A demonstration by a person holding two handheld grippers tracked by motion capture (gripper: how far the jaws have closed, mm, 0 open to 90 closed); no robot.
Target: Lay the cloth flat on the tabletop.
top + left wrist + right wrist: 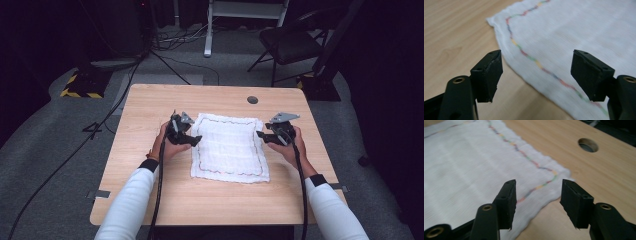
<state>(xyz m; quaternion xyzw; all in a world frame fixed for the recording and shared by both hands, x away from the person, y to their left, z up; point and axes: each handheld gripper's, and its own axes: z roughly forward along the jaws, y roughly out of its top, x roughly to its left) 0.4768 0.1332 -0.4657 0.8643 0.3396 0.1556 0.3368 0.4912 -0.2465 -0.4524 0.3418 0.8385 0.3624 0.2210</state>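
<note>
The person's white sleeves (131, 200) come in at the near edge of the high view, forearms angled inward toward the middle of the table (150, 107).

The table is pale wood with a light grain and stands on grey carpet (45, 140). A round cable hole (252, 99) sits near its far right corner. Beyond it the room is dark: a black folding chair (290, 42) stands far right, a white frame leg (208, 30) stands behind the far edge, and cables trail across the floor. A yellow and black striped base (80, 85) lies far left.

A white cloth (230, 147) lies flat in the middle of the table, its border stitched with a thin line of many colours.

The left hand (167, 145) grips its tool just off the cloth's left edge, wrist low, pointing right. The left tongs (196, 140) are released; in the left gripper view they (536, 75) stand wide apart above the cloth's edge, near a corner.

The right hand (292, 147) mirrors it at the cloth's far right corner, pointing left. The right tongs (260, 135) are also released, and in the right gripper view they (537, 201) straddle that corner without closing on it.
</note>
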